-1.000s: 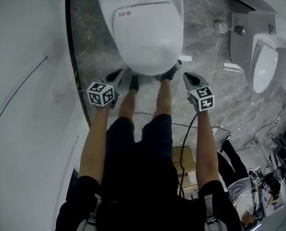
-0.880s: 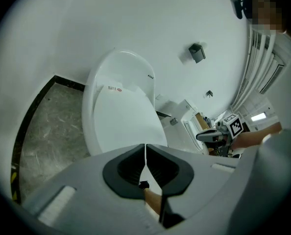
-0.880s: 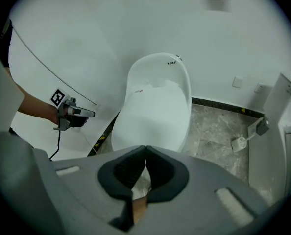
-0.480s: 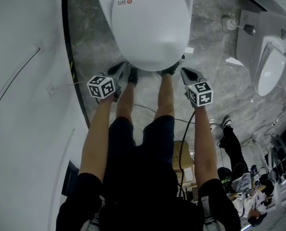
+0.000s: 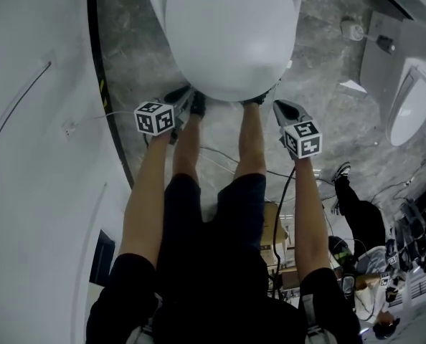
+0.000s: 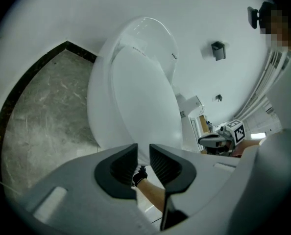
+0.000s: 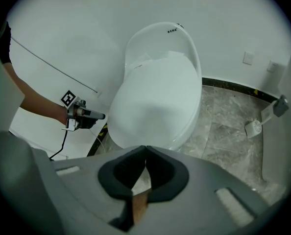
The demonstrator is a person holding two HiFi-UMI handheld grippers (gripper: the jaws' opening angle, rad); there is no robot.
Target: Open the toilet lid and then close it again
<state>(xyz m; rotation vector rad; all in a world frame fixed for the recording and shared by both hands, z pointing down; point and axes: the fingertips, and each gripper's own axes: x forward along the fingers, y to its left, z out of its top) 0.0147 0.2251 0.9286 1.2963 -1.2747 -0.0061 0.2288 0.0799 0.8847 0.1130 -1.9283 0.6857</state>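
Observation:
The white toilet lid (image 5: 227,41) lies closed on the bowl, and shows also in the left gripper view (image 6: 145,102) and the right gripper view (image 7: 155,102). My left gripper (image 5: 178,96) hangs at the bowl's front left, just short of the lid's front edge. Its jaws (image 6: 143,153) stand a narrow gap apart and have just been opening, with nothing between them. My right gripper (image 5: 281,107) is off the bowl's front right, touching nothing. Its jaws (image 7: 145,151) are shut and empty. Each gripper camera catches the other gripper: the right gripper (image 6: 216,140) and the left gripper (image 7: 89,115).
A white wall (image 5: 34,156) with a black skirting strip (image 5: 98,84) runs close on the left. The person's legs and shoes (image 5: 196,104) stand against the bowl's front. A urinal (image 5: 414,110) hangs at the right. Cables (image 5: 220,156) lie on the marble floor.
Both grippers have come down beside the front of the bowl, the left one closer to the lid's edge. The lid has stayed closed.

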